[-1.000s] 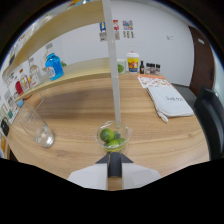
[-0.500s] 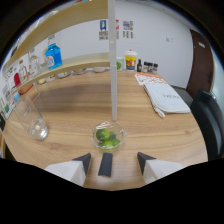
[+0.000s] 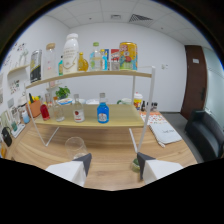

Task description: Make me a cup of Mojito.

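My gripper (image 3: 112,162) is open, its two dark fingertips (image 3: 83,162) spread wide above the wooden table (image 3: 110,150), with nothing between them. An empty clear glass (image 3: 75,145) stands just beyond the left finger. A small glass holding green lime pieces (image 3: 135,163) peeks out at the inner edge of the right finger, mostly hidden by it. Beyond the fingers stands a two-level shelf (image 3: 100,75). Its lower board carries a blue bottle (image 3: 103,113) and a clear bottle with a red label (image 3: 77,113).
The top board holds several tall bottles and a yellow container (image 3: 127,55). A red bottle (image 3: 45,111) and a green plant (image 3: 62,92) are at the shelf's left. Printed papers (image 3: 165,132) lie to the right, and past them are a dark chair (image 3: 205,130) and a door (image 3: 195,75).
The view has swung round from the open table to face the shelf. The fingers have spread wider. The lime glass has gone from between the fingers to beside the right one.
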Action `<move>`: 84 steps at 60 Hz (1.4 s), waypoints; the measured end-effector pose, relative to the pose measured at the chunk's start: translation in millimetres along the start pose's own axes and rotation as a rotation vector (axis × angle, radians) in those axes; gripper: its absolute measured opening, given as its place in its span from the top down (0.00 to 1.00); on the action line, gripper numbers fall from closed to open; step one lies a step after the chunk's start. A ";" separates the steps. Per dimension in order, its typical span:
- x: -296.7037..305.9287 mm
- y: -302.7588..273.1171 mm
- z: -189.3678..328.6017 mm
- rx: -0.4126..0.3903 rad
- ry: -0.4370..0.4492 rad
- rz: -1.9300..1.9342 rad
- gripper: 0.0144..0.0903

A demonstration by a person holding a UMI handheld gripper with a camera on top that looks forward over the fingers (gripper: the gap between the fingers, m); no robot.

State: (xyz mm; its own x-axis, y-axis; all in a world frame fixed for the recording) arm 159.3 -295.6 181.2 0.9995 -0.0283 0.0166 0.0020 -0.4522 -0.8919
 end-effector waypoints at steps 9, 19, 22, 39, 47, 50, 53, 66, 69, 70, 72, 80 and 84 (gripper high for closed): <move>-57.3 2.7 -9.1 0.011 -0.024 0.025 0.06; -98.7 8.1 -8.0 -0.015 -0.043 0.055 0.06; -107.4 0.0 -7.5 -0.006 -0.051 0.065 0.05; -131.6 -61.5 32.4 0.057 -0.063 0.034 0.05; -135.7 -84.4 66.7 0.067 -0.062 0.021 0.06; -135.3 -90.5 80.4 0.067 -0.057 0.019 0.07; -135.4 -94.6 94.0 0.061 -0.056 0.021 0.09; -130.5 -96.3 142.5 0.016 -0.034 0.035 0.34; -129.6 -93.5 149.4 0.003 -0.029 0.036 0.41; -129.5 -92.7 151.7 -0.002 -0.030 0.035 0.44; -128.1 -90.8 156.0 -0.006 -0.025 0.032 0.49; -120.9 -87.7 161.3 -0.013 0.010 0.025 0.71; -121.6 -87.2 160.5 -0.017 0.009 0.023 0.72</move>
State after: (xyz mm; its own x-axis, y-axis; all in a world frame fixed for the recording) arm 42.9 -109.6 184.4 0.9989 -0.0464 0.0003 -0.0214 -0.4661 -0.8845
